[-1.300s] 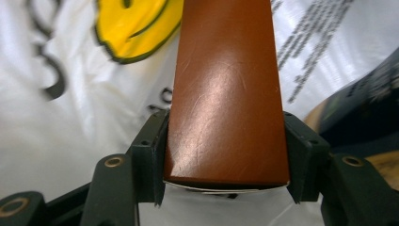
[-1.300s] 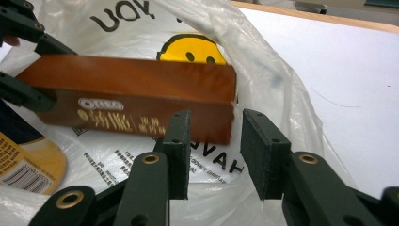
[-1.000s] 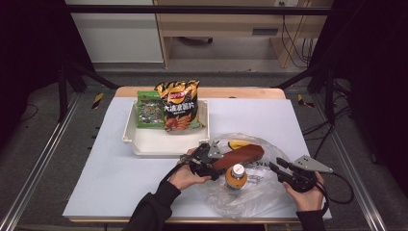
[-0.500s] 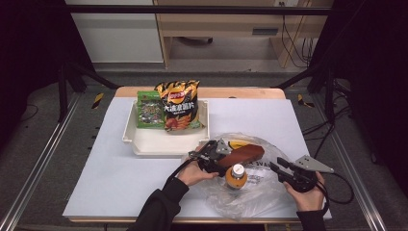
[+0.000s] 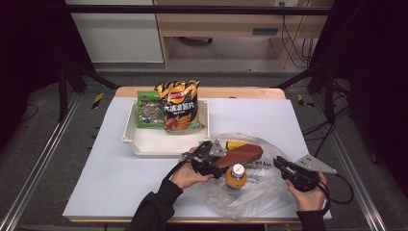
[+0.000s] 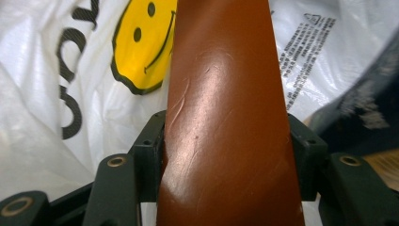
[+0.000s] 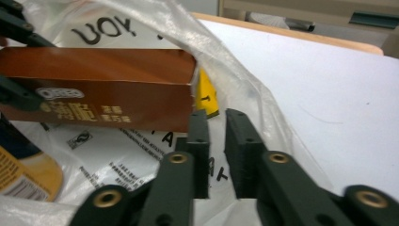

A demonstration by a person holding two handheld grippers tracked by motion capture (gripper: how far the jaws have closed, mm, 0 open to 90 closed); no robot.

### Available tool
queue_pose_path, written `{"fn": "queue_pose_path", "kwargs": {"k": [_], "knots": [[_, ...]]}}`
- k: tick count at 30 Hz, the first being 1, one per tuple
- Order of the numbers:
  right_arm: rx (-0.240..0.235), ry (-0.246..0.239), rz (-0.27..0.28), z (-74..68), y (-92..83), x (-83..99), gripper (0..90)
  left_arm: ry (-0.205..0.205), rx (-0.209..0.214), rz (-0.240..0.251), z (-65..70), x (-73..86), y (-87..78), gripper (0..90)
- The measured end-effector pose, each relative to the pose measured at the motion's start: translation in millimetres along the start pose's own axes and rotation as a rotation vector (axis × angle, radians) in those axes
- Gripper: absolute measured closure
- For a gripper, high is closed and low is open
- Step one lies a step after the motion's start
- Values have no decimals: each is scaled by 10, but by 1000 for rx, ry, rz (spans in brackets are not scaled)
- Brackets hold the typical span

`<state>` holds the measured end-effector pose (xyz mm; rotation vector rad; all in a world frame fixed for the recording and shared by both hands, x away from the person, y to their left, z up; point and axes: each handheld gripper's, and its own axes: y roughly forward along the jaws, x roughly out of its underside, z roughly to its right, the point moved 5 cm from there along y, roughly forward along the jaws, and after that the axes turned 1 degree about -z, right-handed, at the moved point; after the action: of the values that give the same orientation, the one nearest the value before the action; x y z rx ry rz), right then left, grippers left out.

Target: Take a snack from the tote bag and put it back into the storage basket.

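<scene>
The brown box point(image 5: 239, 156) lies level, its long axis slanting across the plastic bag point(image 5: 260, 190). It is glossy, with white lettering. The left gripper point(image 5: 210, 159) clamps one end; the right gripper point(image 7: 217, 141) has just been closing, its fingers nearly together with only the bag's film at them.

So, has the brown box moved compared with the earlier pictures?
Yes. The brown box, clamped in the left gripper, has shifted right and slightly away, further over the orange-capped bottle, which stayed put.

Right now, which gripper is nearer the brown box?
Left. The left gripper is clamped on the brown box, jaws pressing both its sides. The right gripper sits just off the box's far end, at the plastic bag edge.
</scene>
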<state>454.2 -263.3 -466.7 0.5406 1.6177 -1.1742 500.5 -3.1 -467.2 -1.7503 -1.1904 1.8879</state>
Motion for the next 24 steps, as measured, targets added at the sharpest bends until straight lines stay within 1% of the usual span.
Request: {"fn": "queue_pose_path", "kwargs": {"k": [2,3,4,8,10,12,13,15,18,19,20,24], "knots": [[13,6,6,14,6,-22,879,4,7,13,-2,4,-63,434],[17,10,10,23,17,-29,890,3,13,28,-5,1,-98,434],[33,15,6,55,42,-30,900,2,16,35,-9,-2,-116,434],[57,27,-30,121,158,-4,900,-2,23,63,-25,-16,-181,435],[64,28,-66,140,225,45,900,-3,36,78,-26,-26,-207,435],[69,25,-101,153,272,98,900,-7,54,106,-10,-46,-230,435],[71,27,-107,158,286,114,900,5,62,108,-3,-54,-244,435],[70,37,-118,176,301,144,900,13,68,122,26,-77,-262,436],[72,46,-119,204,300,156,900,20,78,144,51,-112,-312,436],[71,52,-123,204,300,162,900,13,93,163,55,-129,-343,436],[71,48,-129,214,314,177,900,6,98,178,57,-141,-363,436],[68,59,-163,219,346,238,900,-2,87,214,47,-190,-477,436]]}}
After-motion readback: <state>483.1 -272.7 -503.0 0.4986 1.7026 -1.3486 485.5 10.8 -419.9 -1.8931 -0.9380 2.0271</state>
